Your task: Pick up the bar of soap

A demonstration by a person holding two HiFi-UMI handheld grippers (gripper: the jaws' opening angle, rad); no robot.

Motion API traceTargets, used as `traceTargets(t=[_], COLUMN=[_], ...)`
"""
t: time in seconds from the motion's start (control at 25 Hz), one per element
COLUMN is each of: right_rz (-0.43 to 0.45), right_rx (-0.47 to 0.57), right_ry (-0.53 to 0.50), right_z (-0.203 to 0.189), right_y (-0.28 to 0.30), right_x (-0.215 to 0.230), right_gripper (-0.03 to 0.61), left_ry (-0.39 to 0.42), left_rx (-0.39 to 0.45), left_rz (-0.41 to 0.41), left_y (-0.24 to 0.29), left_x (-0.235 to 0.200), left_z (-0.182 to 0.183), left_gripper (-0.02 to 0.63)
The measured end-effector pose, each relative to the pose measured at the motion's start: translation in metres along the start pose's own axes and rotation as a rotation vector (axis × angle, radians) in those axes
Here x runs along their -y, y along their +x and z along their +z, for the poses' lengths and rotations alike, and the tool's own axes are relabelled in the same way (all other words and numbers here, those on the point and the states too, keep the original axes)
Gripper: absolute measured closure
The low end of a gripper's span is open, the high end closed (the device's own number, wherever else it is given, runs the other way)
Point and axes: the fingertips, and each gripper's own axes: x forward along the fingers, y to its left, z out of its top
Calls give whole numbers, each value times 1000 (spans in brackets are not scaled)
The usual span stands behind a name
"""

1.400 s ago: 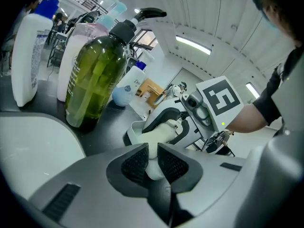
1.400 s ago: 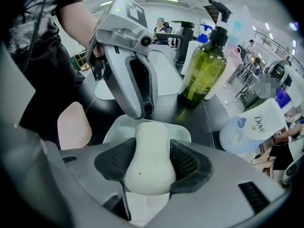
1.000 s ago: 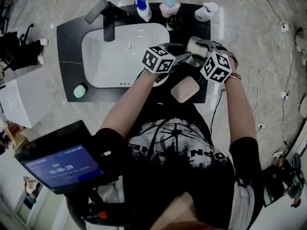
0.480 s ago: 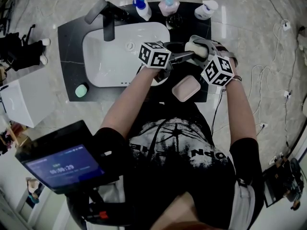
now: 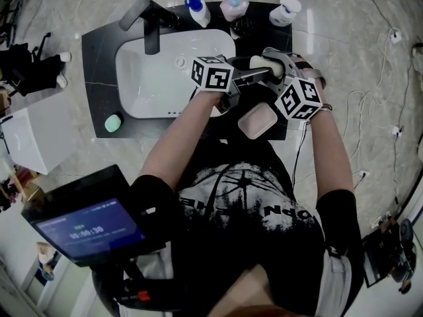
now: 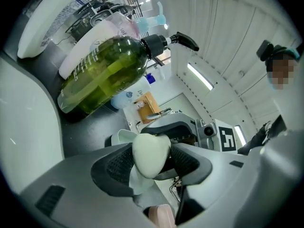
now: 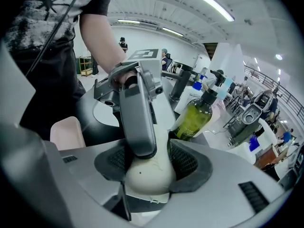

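The bar of soap [image 5: 259, 63] is pale cream and rounded, held up over the black counter [image 5: 96, 51] right of the basin. My right gripper [image 5: 268, 63] is shut on it, both pads pressing the soap [image 7: 147, 175]. My left gripper [image 5: 254, 73] reaches in from the left, and its jaws have just been opening. The soap [image 6: 151, 153] still sits between its pads, and one of its fingers [image 7: 137, 118] lies across the top of the soap. An empty pink soap dish [image 5: 256, 121] rests on the counter below both grippers.
The white basin [image 5: 142, 84] and dark faucet [image 5: 149, 25] lie to the left. Three bottles [image 5: 197, 10] line the back edge, beside a green pump bottle [image 6: 104, 72]. A green round item [image 5: 114, 122] sits at the counter's front left.
Both grippers and the soap have drifted slightly left and toward the back of the counter. The left gripper's cube has rolled. The soap stays in the right gripper.
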Motion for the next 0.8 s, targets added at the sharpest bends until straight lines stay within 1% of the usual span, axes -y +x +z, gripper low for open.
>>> traceTargets(t=[0.12,0.28,0.48,0.8], right_rz=[-6,-27,-45,-63], right_rx=[7,-11,-36,-43], right_ry=[-15,-36,-40,-56], right_z=[3,2,-2,0], right_y=[2,4,6,6], right_x=[0,1,2,0], right_gripper=[347,347,347,347], left_ry=[-7,29,44,54], left_rx=[14,17,32,39], left_rz=[-8,19,16,12], left_y=[0,-2,-4,-6], left_x=[3,0,4,9], left_z=[3,3,5,4], left_gripper=[382,383,429,439])
